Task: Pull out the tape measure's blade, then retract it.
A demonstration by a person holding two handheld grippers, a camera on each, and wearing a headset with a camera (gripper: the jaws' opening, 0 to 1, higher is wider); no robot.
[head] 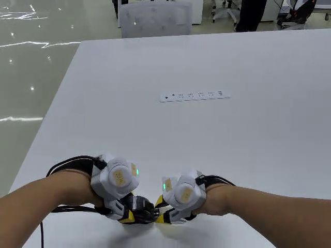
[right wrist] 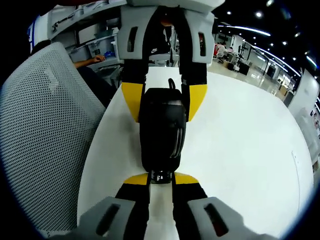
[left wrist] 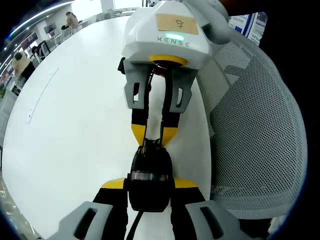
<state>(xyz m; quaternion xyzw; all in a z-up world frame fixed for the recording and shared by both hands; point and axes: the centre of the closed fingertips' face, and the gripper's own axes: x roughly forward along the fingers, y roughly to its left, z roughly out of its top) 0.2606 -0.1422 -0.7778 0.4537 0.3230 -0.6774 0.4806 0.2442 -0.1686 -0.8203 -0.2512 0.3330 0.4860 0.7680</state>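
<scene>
Head view: both units sit nose to nose at the near edge of the white tabletop (head: 217,139), with a forearm (head: 36,199) coming in from each side. The left tongs (head: 133,212) are clamped across the black tape measure (head: 145,207), yellow pads against both flanks of the case. In the left gripper view the case sits squarely between them. The right tongs (head: 160,211) are pinched almost fully closed on the small end tab (right wrist: 160,176) at the case's front, clearest in the right gripper view. No blade length is visible between tab and case, so the two sets of tongs are almost touching. Can't tell whether the case rests on the tabletop or is held just off it. A white power strip (head: 194,95) lies mid-tabletop, well away from the tongs. A grey mesh chair back (left wrist: 255,140) is just beside the tabletop edge in both gripper views.
</scene>
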